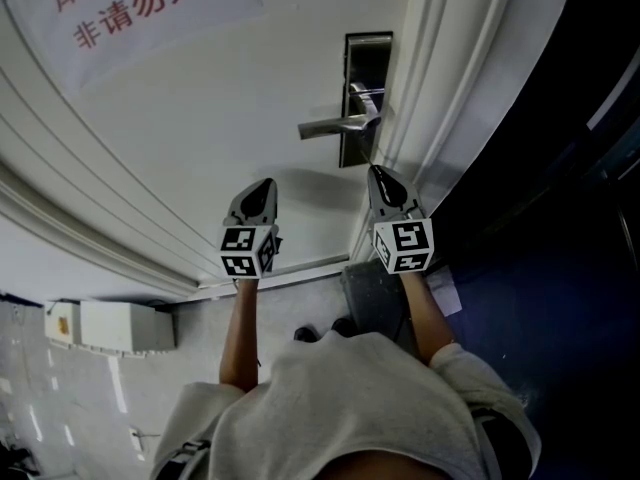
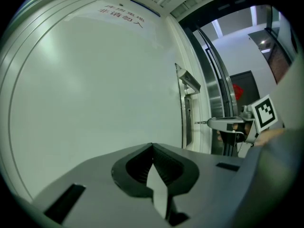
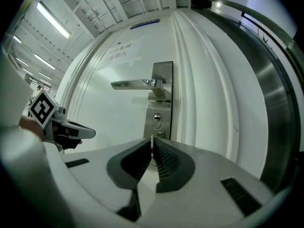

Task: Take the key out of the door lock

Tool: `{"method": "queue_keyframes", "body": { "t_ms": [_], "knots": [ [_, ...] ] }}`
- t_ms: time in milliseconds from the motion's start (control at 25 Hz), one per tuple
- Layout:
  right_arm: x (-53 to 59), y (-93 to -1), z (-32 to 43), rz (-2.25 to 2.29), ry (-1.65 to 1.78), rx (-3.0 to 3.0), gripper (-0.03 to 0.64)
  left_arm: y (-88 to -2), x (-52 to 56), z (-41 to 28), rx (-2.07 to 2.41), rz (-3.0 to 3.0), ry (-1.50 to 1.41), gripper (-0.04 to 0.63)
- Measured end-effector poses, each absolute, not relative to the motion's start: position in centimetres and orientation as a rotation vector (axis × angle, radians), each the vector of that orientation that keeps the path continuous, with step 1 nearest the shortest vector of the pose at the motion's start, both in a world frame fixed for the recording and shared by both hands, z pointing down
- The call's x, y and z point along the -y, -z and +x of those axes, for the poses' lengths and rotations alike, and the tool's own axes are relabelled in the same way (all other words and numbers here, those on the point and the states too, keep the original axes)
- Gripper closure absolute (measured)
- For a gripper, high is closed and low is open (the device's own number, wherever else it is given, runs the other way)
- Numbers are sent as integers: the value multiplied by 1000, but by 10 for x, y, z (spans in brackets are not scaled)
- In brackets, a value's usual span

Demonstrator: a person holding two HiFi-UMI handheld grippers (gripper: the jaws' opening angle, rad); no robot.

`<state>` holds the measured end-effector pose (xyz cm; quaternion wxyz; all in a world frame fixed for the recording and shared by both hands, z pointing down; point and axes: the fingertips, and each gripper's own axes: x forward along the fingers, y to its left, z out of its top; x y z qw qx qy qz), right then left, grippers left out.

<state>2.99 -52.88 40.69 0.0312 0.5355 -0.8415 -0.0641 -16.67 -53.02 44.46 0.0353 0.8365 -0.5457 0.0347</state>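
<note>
Pointing level at the door, right gripper pinches the key, left gripper closed.

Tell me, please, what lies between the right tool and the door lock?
Only the key pinched in the right tool, then a short bare gap before the door lock. The left gripper view shows this from the side.

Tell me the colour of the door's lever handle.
Silver, brushed metal; the lever handle shows best in the right gripper view.
</note>
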Motion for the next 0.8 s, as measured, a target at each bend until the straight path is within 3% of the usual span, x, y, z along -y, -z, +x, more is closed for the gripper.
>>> {"method": "queue_keyframes", "body": {
  "t_ms": [800],
  "knots": [
    [530, -405, 26, 1643, 205, 2595, 588, -441, 531, -164, 1672, 2584, -104, 577]
  ]
}}
